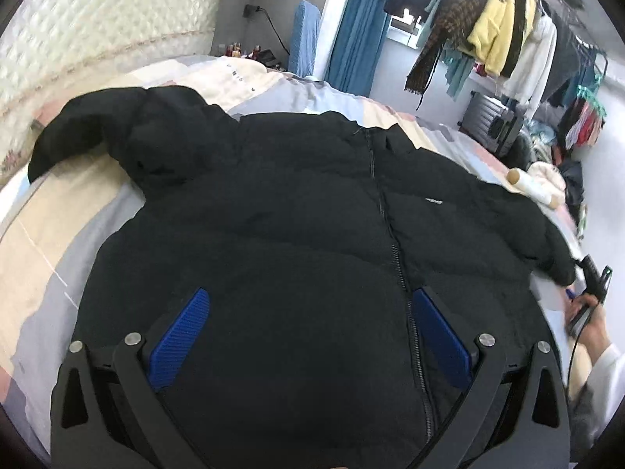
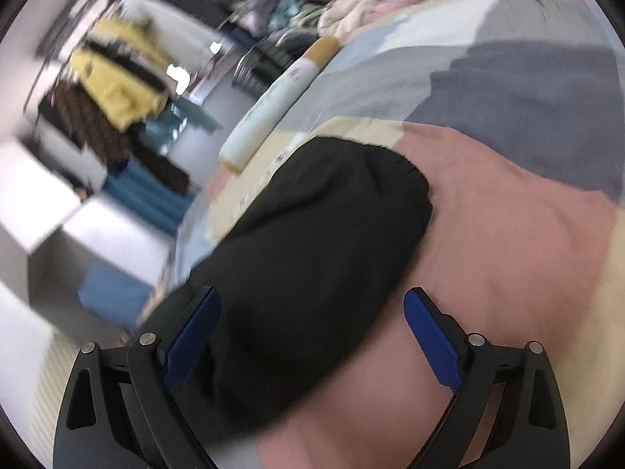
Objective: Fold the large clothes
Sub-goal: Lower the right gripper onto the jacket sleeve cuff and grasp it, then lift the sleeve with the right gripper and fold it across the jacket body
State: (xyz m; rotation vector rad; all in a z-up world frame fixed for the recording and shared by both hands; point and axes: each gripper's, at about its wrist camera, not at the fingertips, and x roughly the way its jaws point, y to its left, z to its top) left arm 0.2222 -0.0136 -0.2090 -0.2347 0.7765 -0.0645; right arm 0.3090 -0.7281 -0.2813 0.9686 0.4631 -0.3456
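Note:
A black puffer jacket [image 1: 281, 211] lies spread front-up on the bed, zipper closed, its left sleeve [image 1: 78, 133] stretched toward the headboard. My left gripper [image 1: 308, 301] is open and empty, hovering over the jacket's lower hem with blue pads [image 1: 179, 336] wide apart. My right gripper [image 2: 312, 305] is open over the jacket's other sleeve [image 2: 312, 242], whose cuff points away across the bedspread. It also shows in the left wrist view [image 1: 593, 277] at the right sleeve's cuff. The right wrist view is blurred.
The bed has a patchwork cover [image 2: 508, 242] of pink, beige and grey. A white roll [image 2: 269, 105] lies at the bed's edge. A clothes rail with hanging garments [image 1: 492, 27] and a suitcase [image 1: 488, 121] stand beyond. A quilted headboard [image 1: 109, 27] is at the left.

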